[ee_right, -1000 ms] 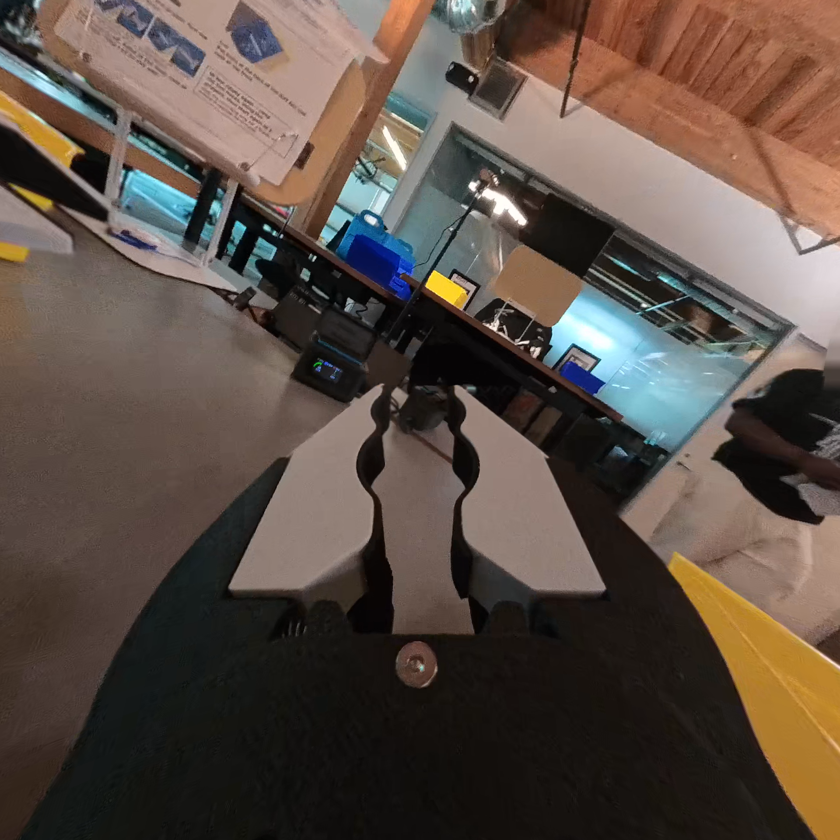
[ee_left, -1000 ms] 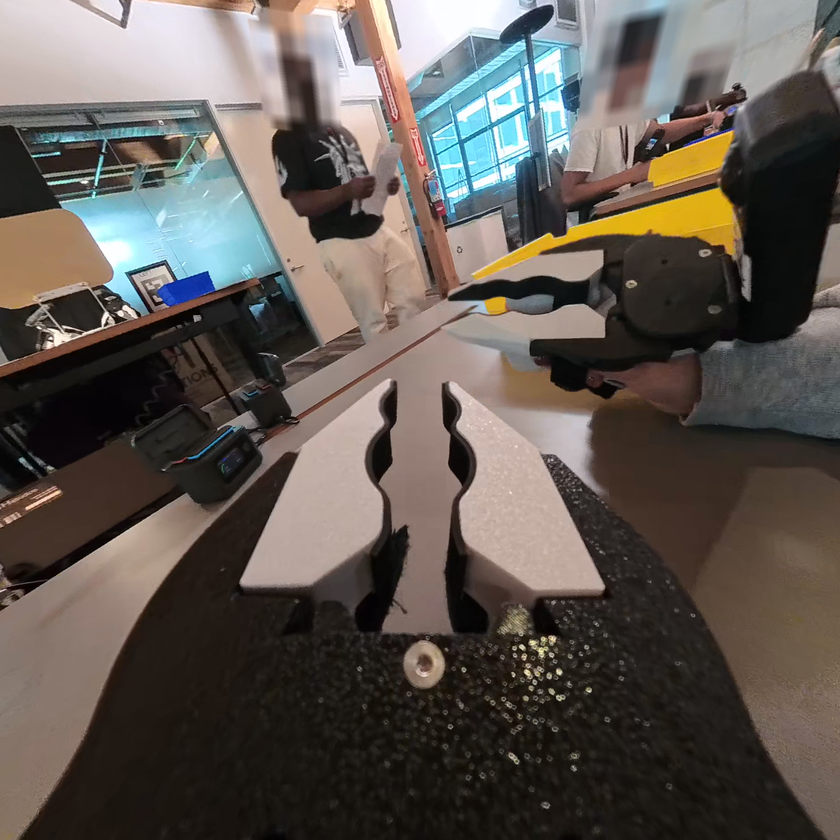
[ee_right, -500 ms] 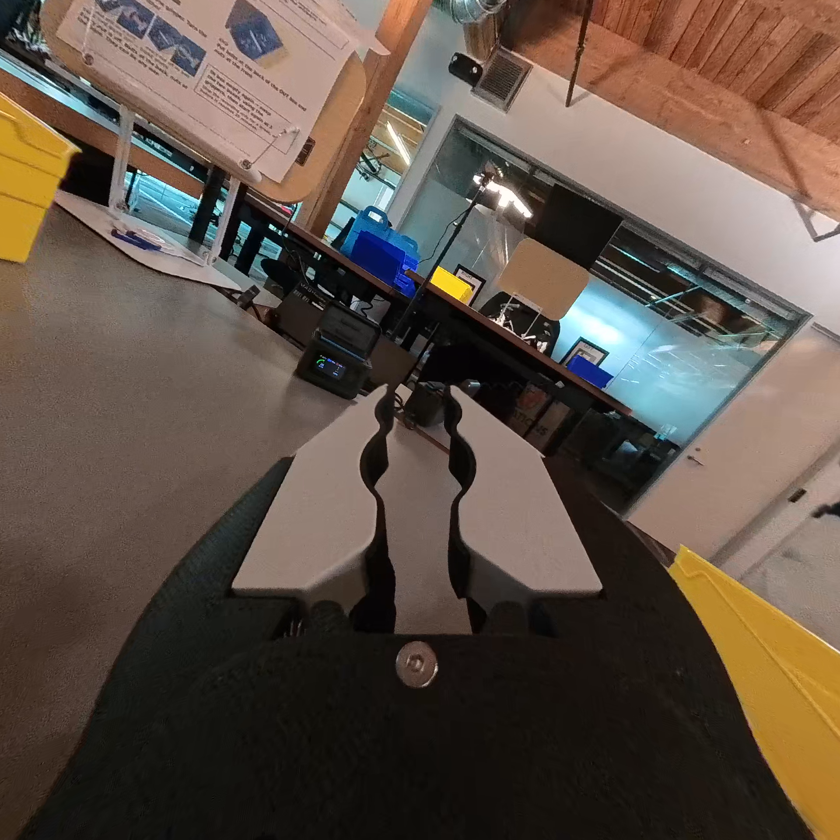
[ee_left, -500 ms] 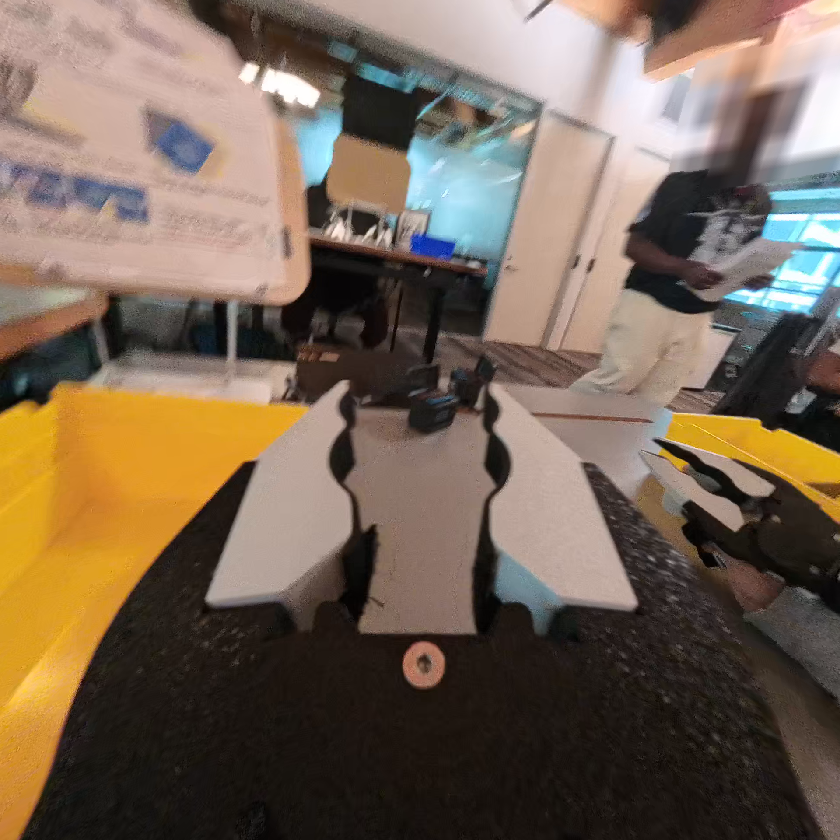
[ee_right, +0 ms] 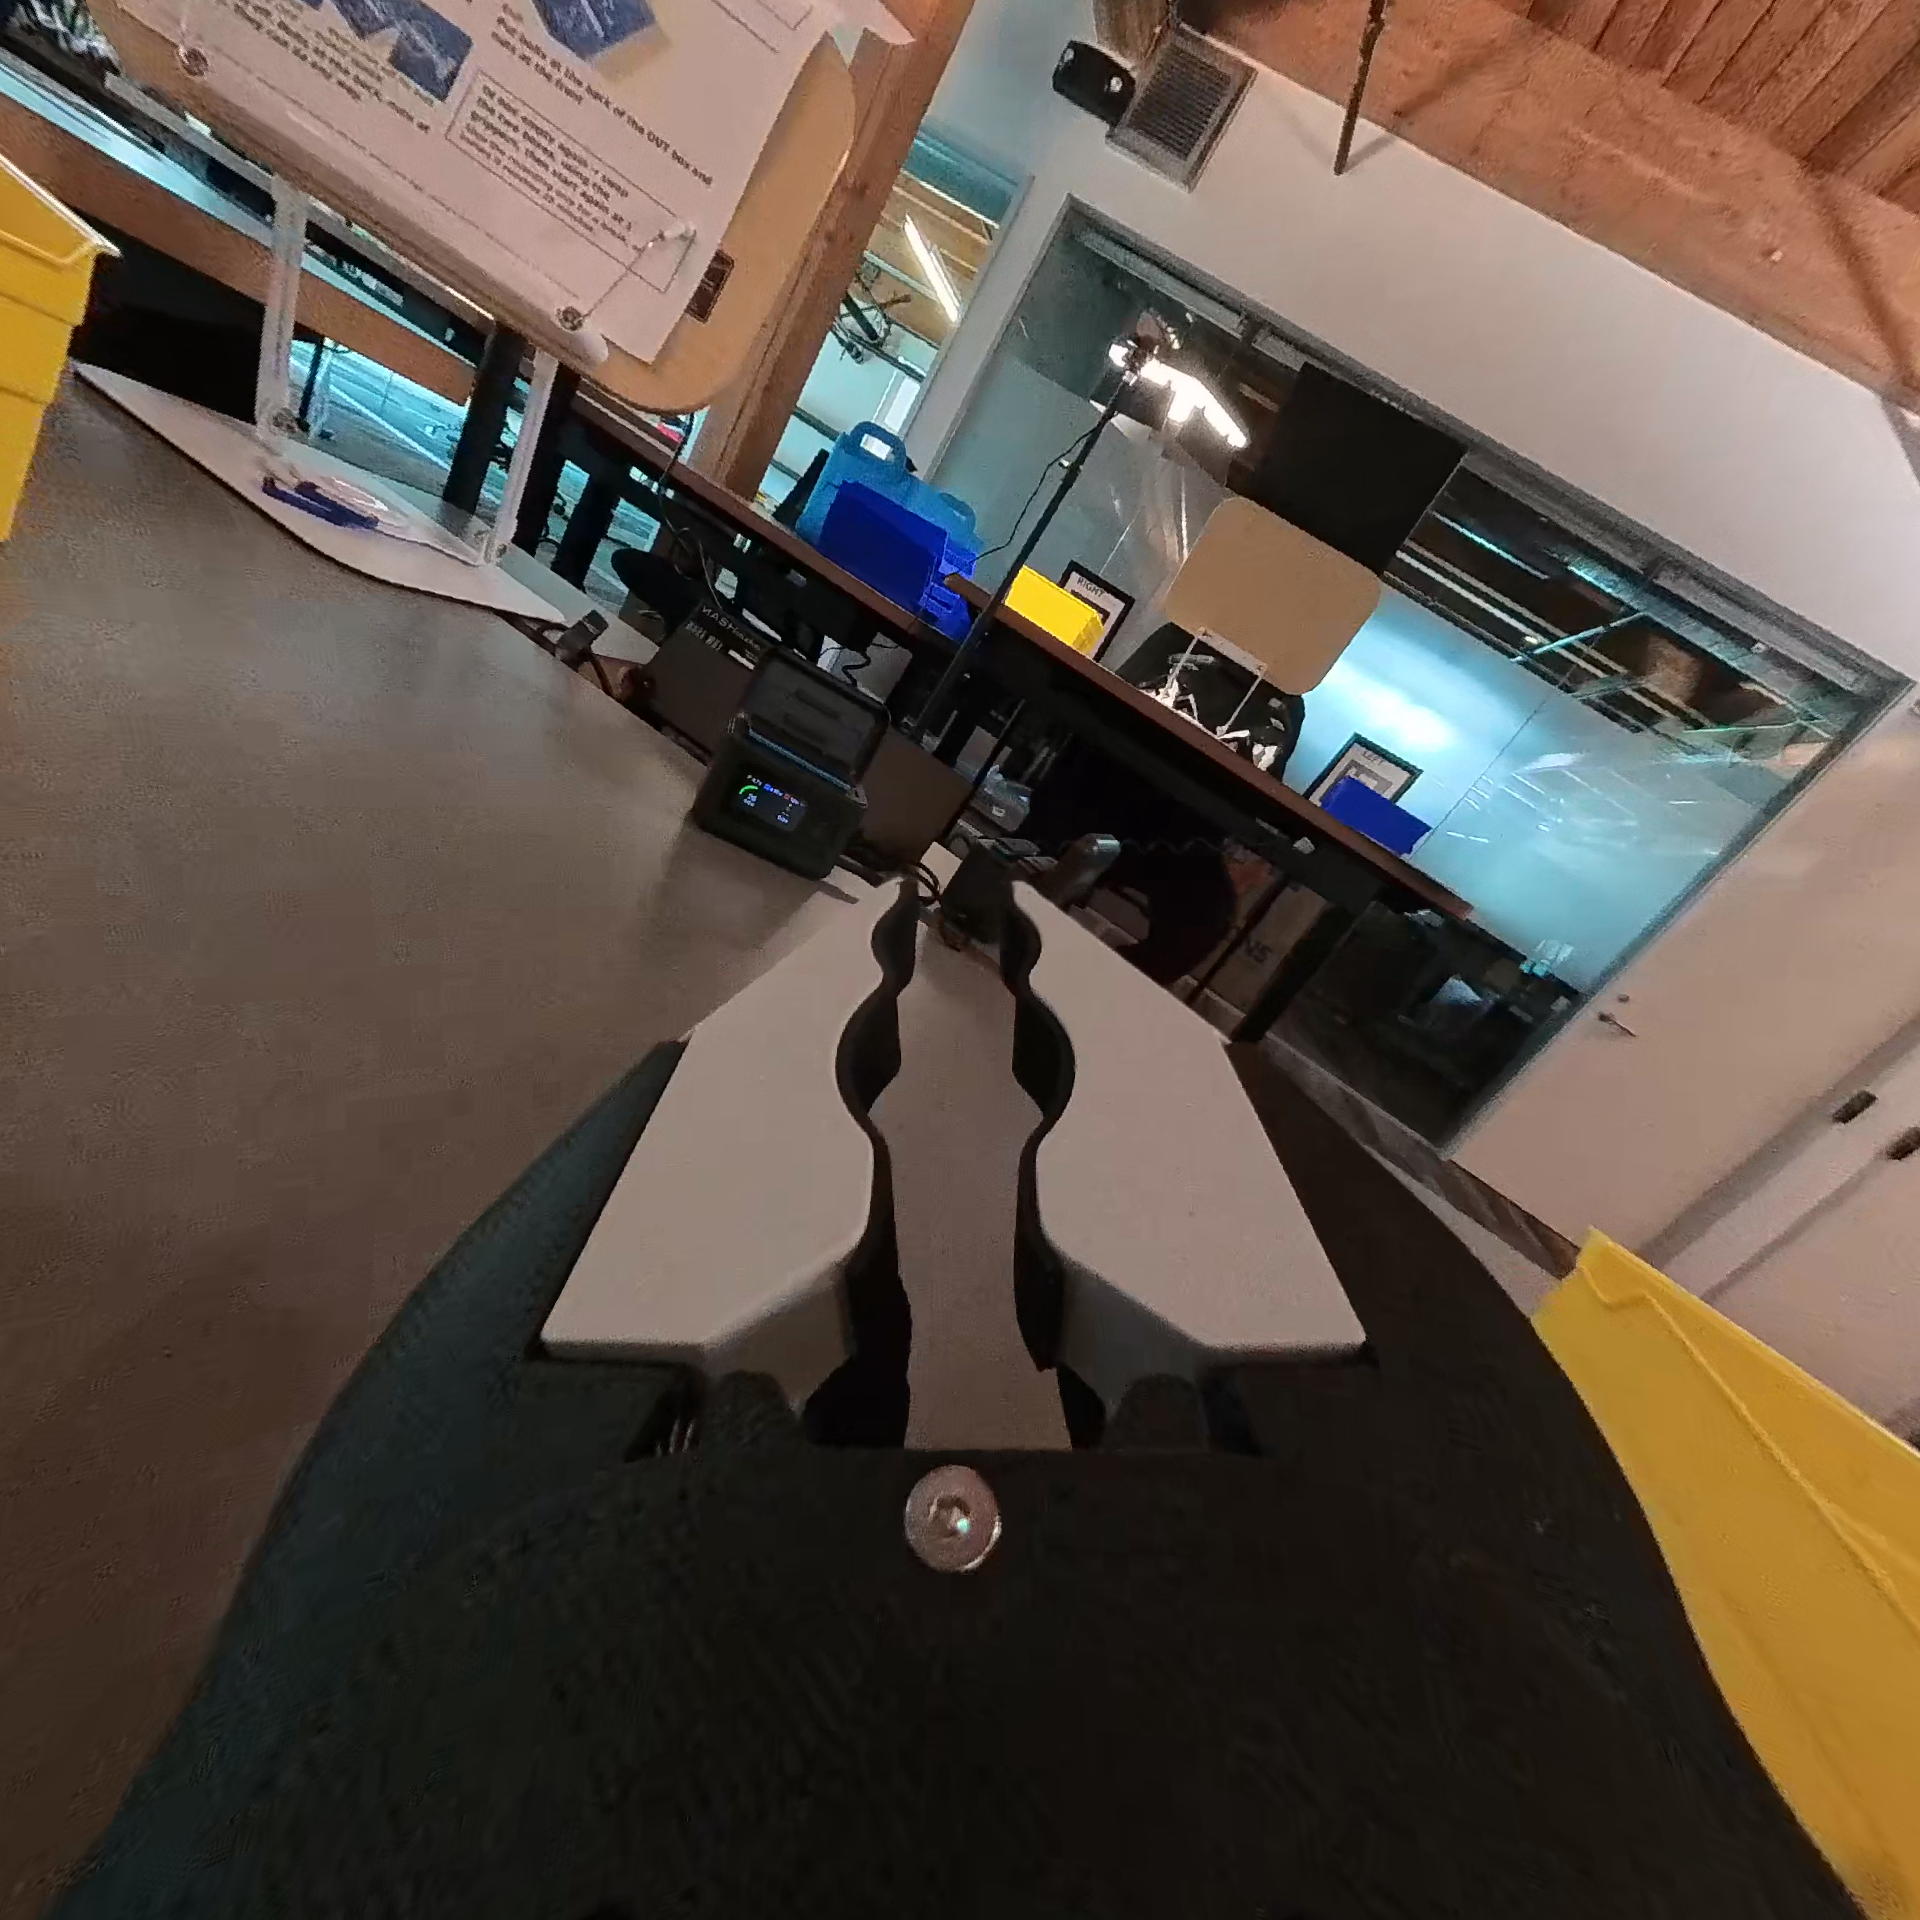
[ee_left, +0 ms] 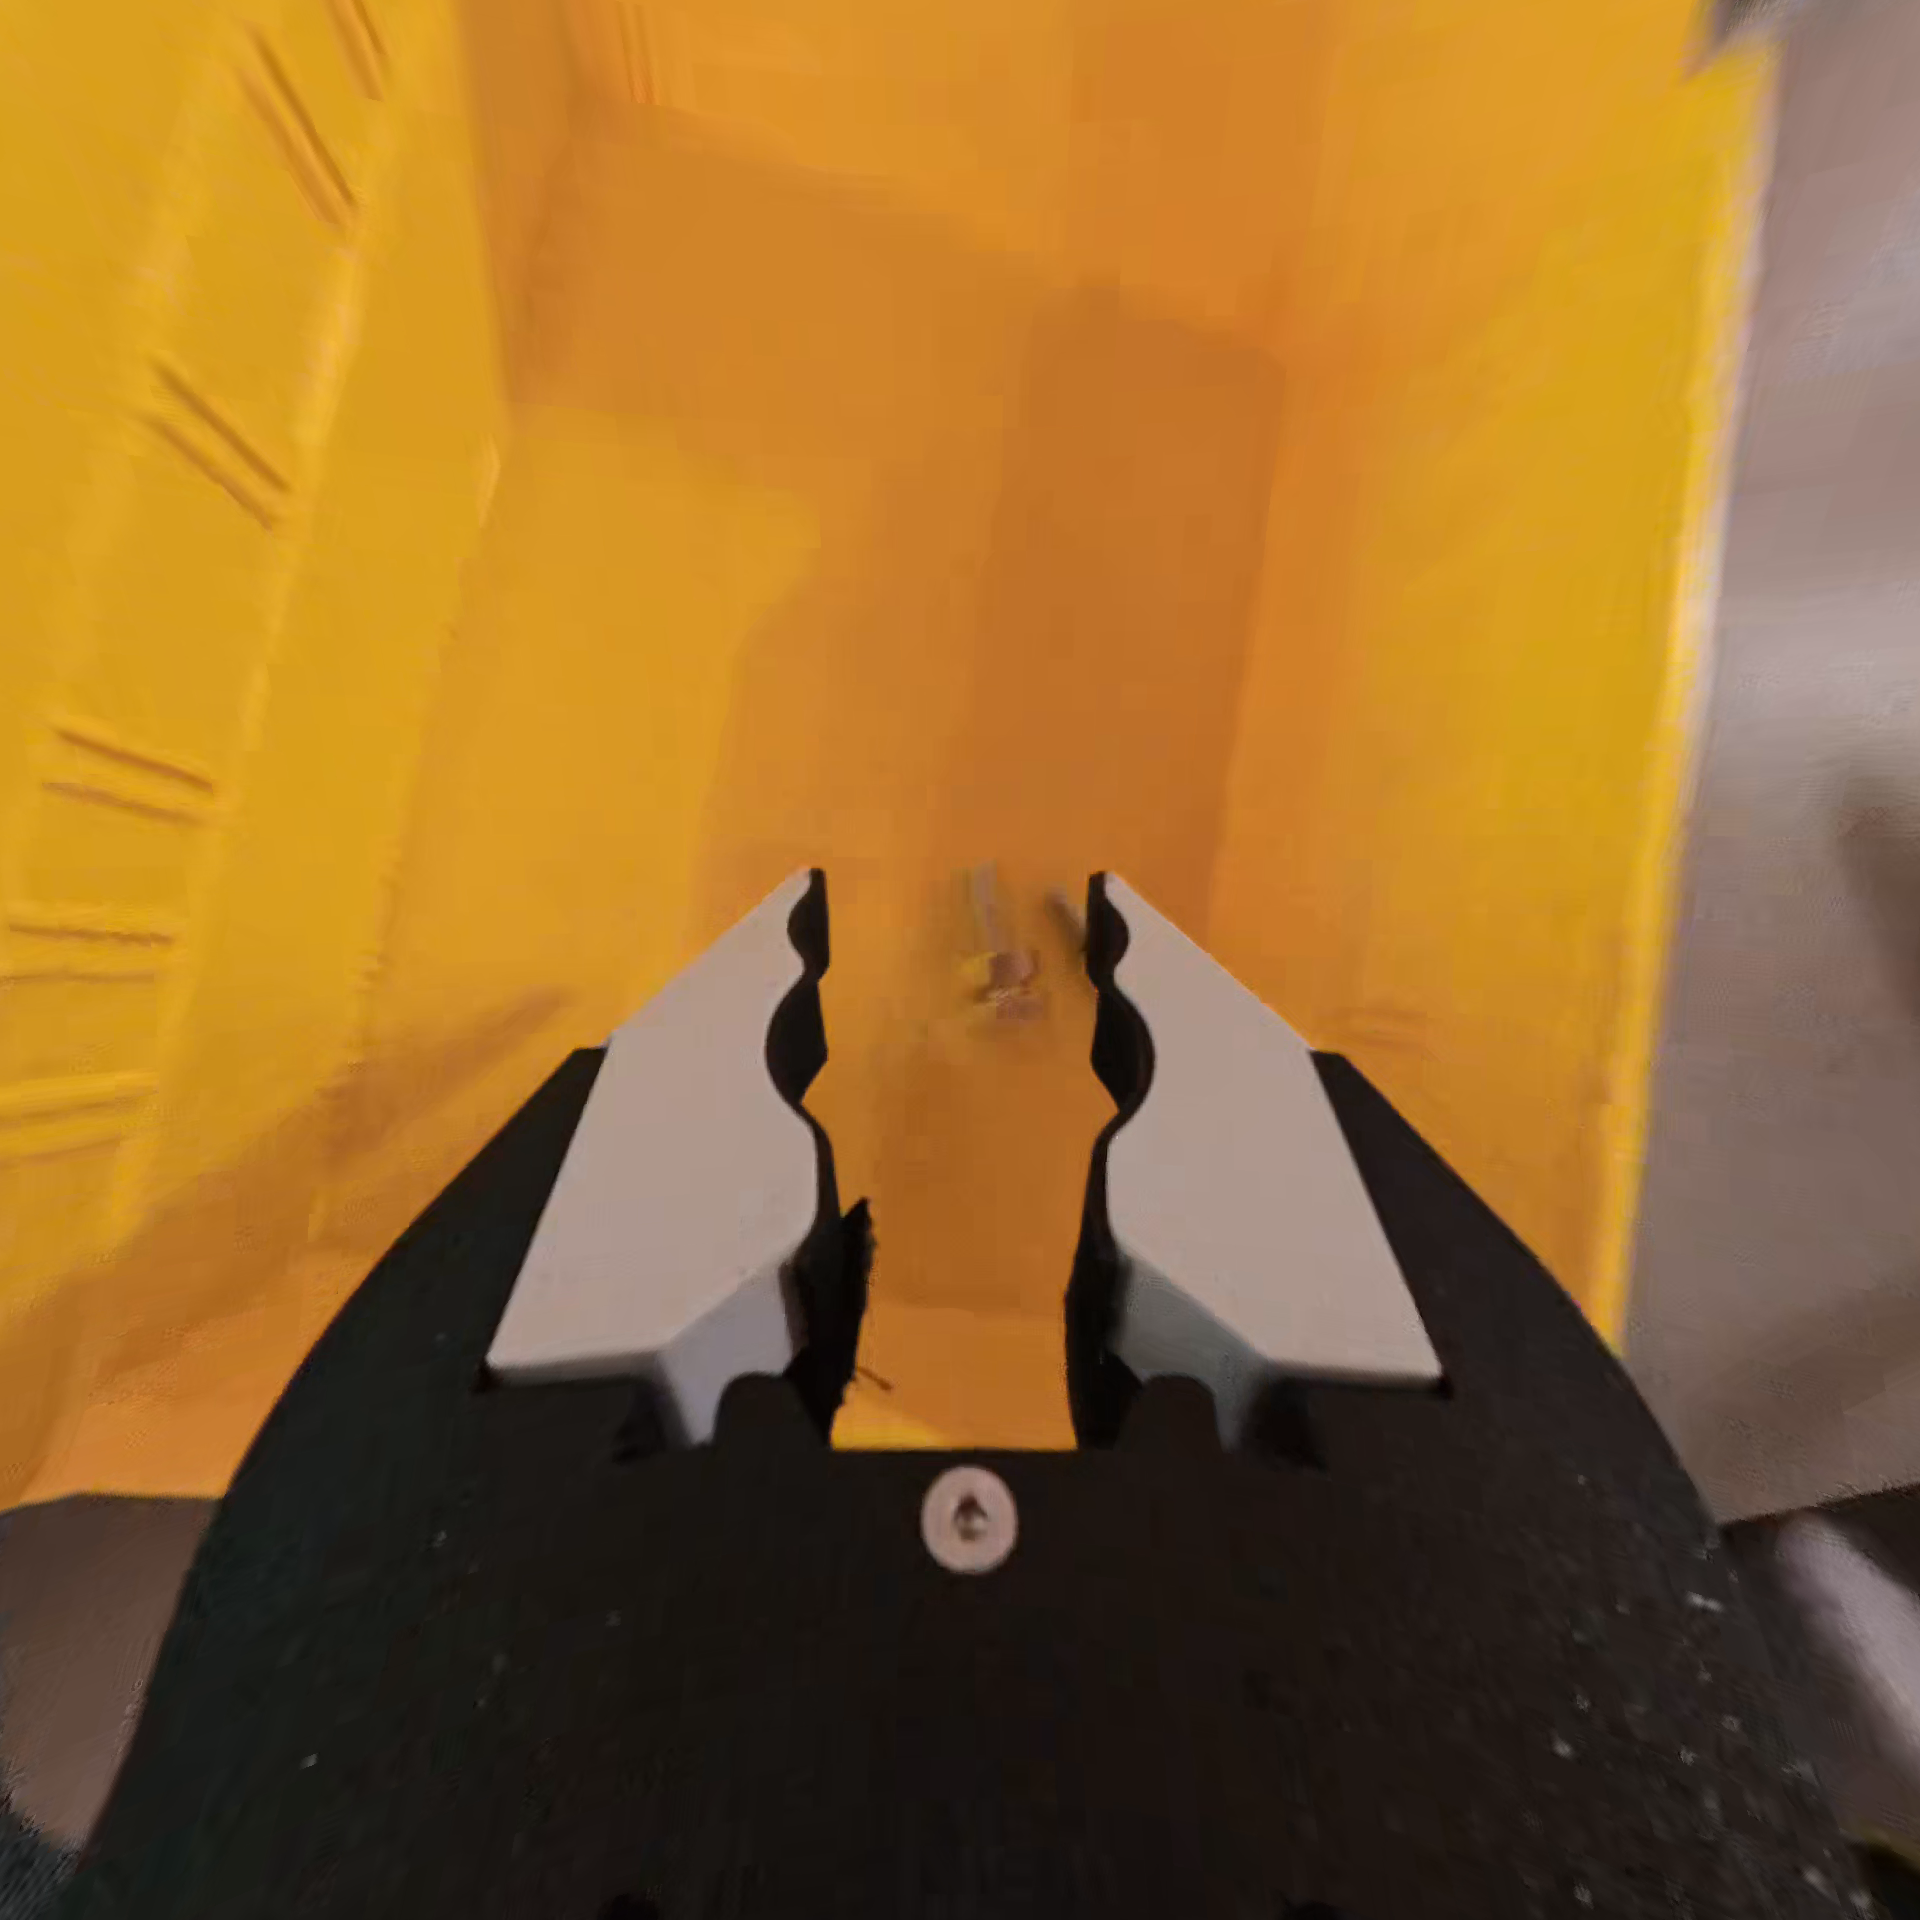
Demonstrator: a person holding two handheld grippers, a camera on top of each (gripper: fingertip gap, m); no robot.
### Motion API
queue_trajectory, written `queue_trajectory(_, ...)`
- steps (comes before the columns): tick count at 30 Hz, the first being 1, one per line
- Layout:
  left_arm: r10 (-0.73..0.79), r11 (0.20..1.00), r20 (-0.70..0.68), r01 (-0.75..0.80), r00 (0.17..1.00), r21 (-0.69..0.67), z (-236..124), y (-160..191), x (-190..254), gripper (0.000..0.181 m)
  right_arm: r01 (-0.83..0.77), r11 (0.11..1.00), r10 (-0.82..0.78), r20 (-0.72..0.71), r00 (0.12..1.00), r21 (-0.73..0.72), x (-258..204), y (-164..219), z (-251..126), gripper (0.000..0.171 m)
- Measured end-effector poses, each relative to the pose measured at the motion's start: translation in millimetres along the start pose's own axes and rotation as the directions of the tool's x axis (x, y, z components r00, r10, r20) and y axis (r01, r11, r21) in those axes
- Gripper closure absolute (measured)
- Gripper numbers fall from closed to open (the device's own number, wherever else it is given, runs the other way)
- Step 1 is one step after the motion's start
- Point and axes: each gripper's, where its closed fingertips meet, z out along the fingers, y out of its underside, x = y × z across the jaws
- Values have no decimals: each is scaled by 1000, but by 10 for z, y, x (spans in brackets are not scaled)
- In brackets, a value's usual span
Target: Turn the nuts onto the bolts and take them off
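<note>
In the left wrist view my left gripper (ee_left: pixel 957 894) is open and empty and points down into a yellow bin (ee_left: pixel 416 623). A blurred metal bolt with a nut (ee_left: pixel 1003 951) lies on the bin floor just beyond the fingertips, and a second thin bolt (ee_left: pixel 1065 914) lies beside the right finger. In the right wrist view my right gripper (ee_right: pixel 961 904) is open and empty, low over the grey table (ee_right: pixel 260 883). No nut or bolt shows in that view.
A second yellow bin (ee_right: pixel 1766 1538) stands at my right gripper's right, and a yellow bin corner (ee_right: pixel 31 332) at the far left. A small black device with a lit screen (ee_right: pixel 790 790) and an instruction board on a stand (ee_right: pixel 468 135) stand further back on the table. Left tips to right tips: about 45 cm.
My left gripper has swung left and tipped down from over the table into the yellow bin, with its fingers spread wider. My right gripper has barely moved.
</note>
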Motion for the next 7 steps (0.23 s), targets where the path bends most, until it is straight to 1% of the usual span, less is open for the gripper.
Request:
queue_trajectory(1,11,999,21,-10,1000,-53,83,77,-34,135,-1,1000,1,2,1000,0,-3,0,0,157)
queue_trajectory(2,12,997,23,-10,1000,-77,148,115,-36,135,-1,1000,1,2,1000,1,-3,-1,0,157)
queue_trajectory(4,-19,994,-25,16,1000,-107,233,178,49,136,-3,1000,3,4,1000,1,-6,-2,-1,157)
queue_trajectory(7,-56,991,-12,55,998,-119,251,233,49,139,-5,1000,5,5,1000,-1,-7,2,2,157)
